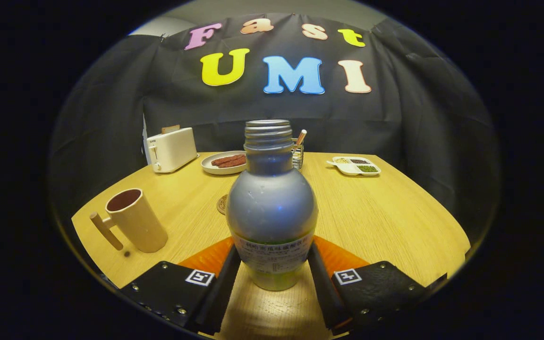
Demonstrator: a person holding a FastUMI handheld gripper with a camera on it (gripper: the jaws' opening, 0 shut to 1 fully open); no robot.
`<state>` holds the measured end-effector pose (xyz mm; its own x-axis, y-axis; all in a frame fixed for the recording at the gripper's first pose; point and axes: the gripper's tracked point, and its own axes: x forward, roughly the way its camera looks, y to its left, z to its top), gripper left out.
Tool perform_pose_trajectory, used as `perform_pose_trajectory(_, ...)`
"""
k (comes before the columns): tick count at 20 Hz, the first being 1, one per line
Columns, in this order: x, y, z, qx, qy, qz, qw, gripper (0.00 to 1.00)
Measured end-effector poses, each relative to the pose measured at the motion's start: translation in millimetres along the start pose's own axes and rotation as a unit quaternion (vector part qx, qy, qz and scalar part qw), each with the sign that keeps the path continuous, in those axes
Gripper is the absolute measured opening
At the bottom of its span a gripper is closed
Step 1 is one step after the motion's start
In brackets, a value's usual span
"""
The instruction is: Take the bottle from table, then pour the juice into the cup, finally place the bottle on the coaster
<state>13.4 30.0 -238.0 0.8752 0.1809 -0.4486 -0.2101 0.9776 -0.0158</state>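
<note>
Wooden surface (376, 212) against black cloth wall. Bottle (272, 208) upright, cap off, between fingers of hand-held gripper (272, 269); both fingers press its lower sides, gripping it. Bottle label print too small to read. Cup (135, 219) off to left. Coaster (222, 204) just behind bottle, partly hidden. Beyond: toaster (172, 149), plate (222, 163), divided dish (356, 165).
</note>
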Motion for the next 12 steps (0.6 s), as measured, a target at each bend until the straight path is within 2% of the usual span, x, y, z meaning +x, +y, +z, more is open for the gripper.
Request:
perform_pose_trajectory(4, -7, -1, 3, -0.055, 0.017, -0.01, 0.998, 0.75)
perform_pose_trajectory(5, 2, 3, 2, -0.062, 0.02, -0.004, 0.998, 0.69)
perform_pose_trajectory(12, -4, 36, 23, -0.168, 0.022, 0.003, 0.985, 0.69)
